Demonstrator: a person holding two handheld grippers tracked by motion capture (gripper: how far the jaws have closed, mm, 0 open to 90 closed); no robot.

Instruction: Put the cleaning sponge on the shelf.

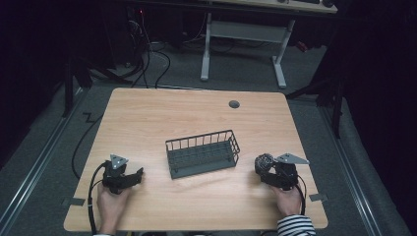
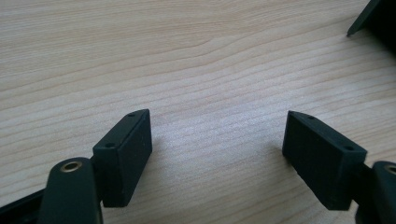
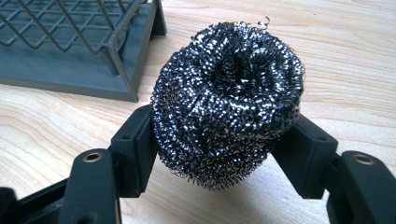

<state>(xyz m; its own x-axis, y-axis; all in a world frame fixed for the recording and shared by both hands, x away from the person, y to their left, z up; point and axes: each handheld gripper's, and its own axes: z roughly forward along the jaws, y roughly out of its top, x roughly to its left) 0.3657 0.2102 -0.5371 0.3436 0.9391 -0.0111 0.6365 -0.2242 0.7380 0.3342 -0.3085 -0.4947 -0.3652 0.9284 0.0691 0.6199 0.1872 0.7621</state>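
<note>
My table (image 1: 196, 118) is evenly lit from above while the room around it sits dark; both gripper views are bright and sharp, with soft shadows

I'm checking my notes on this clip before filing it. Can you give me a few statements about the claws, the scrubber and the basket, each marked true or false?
1. The right claw grips a steel scrubber. True.
2. The left claw holds a sponge. False: it is open, with bare table between its jaws.
3. The scrubber lies inside the wire basket. False: it is beside the basket, in the right claw.
4. The basket stands between the two claws. True.
</note>
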